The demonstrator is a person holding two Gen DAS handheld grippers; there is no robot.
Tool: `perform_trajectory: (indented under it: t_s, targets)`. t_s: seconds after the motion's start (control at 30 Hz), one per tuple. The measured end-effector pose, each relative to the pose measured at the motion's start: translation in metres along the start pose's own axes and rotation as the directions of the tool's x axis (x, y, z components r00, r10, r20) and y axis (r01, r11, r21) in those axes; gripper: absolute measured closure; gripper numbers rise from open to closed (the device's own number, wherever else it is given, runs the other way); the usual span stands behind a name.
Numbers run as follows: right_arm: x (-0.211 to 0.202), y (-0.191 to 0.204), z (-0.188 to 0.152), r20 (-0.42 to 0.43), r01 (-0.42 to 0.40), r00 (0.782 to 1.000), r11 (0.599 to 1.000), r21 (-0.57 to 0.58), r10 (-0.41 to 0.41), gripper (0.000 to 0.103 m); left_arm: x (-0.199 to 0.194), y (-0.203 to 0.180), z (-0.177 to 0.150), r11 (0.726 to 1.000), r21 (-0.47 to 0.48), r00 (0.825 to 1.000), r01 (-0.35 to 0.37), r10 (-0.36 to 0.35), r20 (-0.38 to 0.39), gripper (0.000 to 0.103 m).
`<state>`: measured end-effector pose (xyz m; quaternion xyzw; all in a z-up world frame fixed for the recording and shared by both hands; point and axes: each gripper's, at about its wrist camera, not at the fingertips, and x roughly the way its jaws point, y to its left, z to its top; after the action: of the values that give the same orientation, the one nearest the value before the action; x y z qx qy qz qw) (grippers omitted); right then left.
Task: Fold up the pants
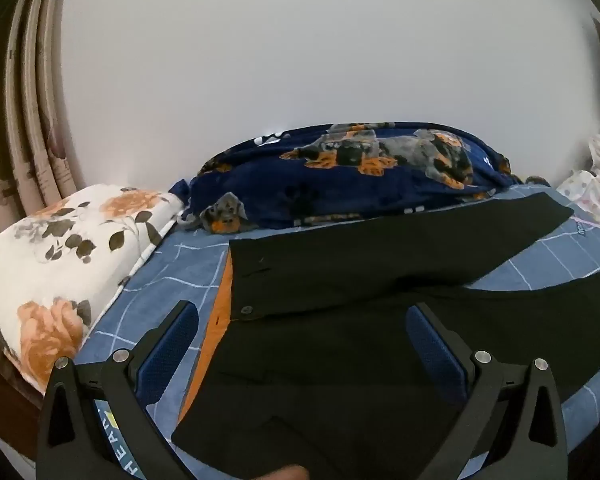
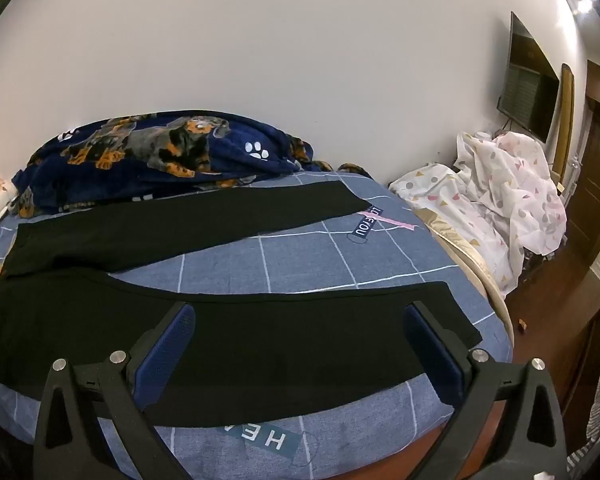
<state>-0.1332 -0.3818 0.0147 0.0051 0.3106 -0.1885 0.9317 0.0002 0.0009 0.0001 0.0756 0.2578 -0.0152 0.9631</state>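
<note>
Nearest to me, my left gripper (image 1: 302,344) has its jaws spread wide and holds nothing, poised above the waistband end of the black pants (image 1: 340,320), where the orange lining (image 1: 216,312) shows at the open fly. My right gripper (image 2: 300,344) is likewise spread and empty, over the near trouser leg (image 2: 280,344), short of its hem. The pants lie flat on the blue checked bedsheet (image 2: 300,256), legs splayed in a V.

As I judge it, the first fold is leg onto leg, so I would pinch the near edge at waist and hem together, taking both fabric layers, then lift and carry them evenly so the leg lands square on the far leg (image 2: 204,216).

Further back sits the navy dog-print blanket (image 1: 340,176), touching the far leg, with a floral pillow (image 1: 60,256) to its left.
</note>
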Motion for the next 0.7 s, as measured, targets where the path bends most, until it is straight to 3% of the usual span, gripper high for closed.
perform_trajectory:
  t_s: [0.3,0.33,0.57,0.7]
  targets:
    - [0.001,-0.001,0.000,-0.005,-0.004,1.000,1.000,0.002,0.004,0.000,0.000,0.003,-0.003,0.998,-0.060,0.999,-0.033,0.031,-0.034,0.000]
    - [0.001,-0.001,0.001,-0.005,-0.003,1.000,1.000,0.002,0.003,0.000,0.007,0.006,0.000,0.999,-0.042,0.998,-0.003,0.000,-0.057,0.000]
    - [0.001,-0.001,-0.001,-0.009,-0.006,1.000,1.000,0.005,0.006,0.000,0.015,0.006,-0.001,0.994,-0.073,0.992,-0.077,0.069,-0.109,0.000]
    - [0.002,-0.001,0.000,-0.013,-0.007,1.000,1.000,0.005,0.007,0.000,0.018,0.005,-0.003,0.997,-0.059,0.991,-0.040,0.032,-0.127,0.000]
